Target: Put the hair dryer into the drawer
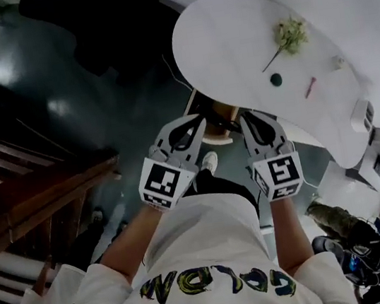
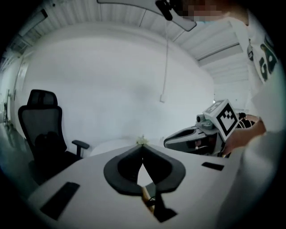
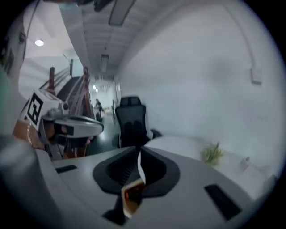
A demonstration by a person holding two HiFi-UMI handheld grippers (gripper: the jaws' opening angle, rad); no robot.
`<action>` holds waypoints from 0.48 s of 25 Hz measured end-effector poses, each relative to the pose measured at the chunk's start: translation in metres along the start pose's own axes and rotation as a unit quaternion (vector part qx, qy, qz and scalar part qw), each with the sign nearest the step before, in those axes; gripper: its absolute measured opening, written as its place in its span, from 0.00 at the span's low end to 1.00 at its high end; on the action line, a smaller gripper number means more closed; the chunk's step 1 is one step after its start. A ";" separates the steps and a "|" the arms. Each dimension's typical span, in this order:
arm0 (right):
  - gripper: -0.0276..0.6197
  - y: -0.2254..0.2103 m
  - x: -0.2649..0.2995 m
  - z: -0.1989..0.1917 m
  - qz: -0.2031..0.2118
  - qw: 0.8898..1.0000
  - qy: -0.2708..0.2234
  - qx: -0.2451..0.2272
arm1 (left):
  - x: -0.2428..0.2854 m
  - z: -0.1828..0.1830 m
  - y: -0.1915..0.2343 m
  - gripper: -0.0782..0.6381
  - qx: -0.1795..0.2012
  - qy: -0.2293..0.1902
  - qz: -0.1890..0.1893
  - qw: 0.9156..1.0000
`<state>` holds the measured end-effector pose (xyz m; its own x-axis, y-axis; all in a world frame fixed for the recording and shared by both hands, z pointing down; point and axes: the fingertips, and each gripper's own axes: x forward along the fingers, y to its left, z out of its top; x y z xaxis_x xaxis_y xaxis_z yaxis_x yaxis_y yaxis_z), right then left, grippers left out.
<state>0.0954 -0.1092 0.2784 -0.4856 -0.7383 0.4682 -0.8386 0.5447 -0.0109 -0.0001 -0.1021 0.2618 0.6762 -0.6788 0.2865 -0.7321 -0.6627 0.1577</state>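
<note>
No hair dryer shows in any view, and I cannot make out a drawer. The person holds both grippers up side by side in front of the chest, pointing over the near edge of the white table (image 1: 231, 48). My left gripper (image 1: 196, 119) (image 2: 143, 151) has its jaws together at the tips with nothing between them. My right gripper (image 1: 245, 114) (image 3: 137, 154) also stands with its jaws nearly touching and empty. Each gripper view catches the other gripper: the right gripper (image 2: 183, 139) and the left gripper (image 3: 82, 124). A brown wooden piece (image 1: 215, 123) peeks out under the table edge, just past the fingertips.
On the table lie a green plant sprig (image 1: 289, 33), a small dark round thing (image 1: 276, 79) and a pink stick (image 1: 310, 87). A black office chair (image 2: 42, 132) (image 3: 132, 120) stands beyond the table. A wooden railing (image 1: 40, 200) runs along the left, and gear clutters the floor at lower right (image 1: 362, 242).
</note>
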 end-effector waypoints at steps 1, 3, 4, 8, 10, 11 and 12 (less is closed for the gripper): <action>0.11 0.005 -0.016 0.019 -0.003 1.000 -0.024 0.000 | -0.010 0.019 -0.008 0.13 0.007 -0.017 0.000 1.000; 0.10 0.013 -0.046 0.051 -0.009 0.998 -0.063 -0.005 | -0.028 0.056 -0.023 0.13 0.017 -0.057 0.001 0.998; 0.10 0.016 -0.059 0.065 -0.013 0.997 -0.079 -0.010 | -0.036 0.073 -0.030 0.13 0.022 -0.076 0.002 0.997; 0.09 0.020 -0.100 0.107 -0.027 0.990 -0.133 -0.019 | -0.055 0.126 -0.050 0.13 0.028 -0.131 0.003 0.991; 0.07 0.022 -0.118 0.122 -0.037 0.987 -0.157 -0.024 | -0.065 0.142 -0.060 0.13 0.026 -0.152 0.005 0.988; 0.06 0.023 -0.126 0.128 -0.043 0.985 -0.166 -0.028 | -0.071 0.148 -0.065 0.13 0.025 -0.162 0.008 0.986; 0.06 0.025 -0.134 0.132 -0.046 0.983 -0.174 -0.031 | -0.076 0.151 -0.070 0.13 0.025 -0.169 0.010 0.985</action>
<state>0.1067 -0.0497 0.0987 -0.4719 -0.8715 0.1333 -0.8719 0.4837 0.0758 0.0119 -0.0523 0.0859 0.6573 -0.7524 -0.0424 -0.7459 -0.6576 0.1055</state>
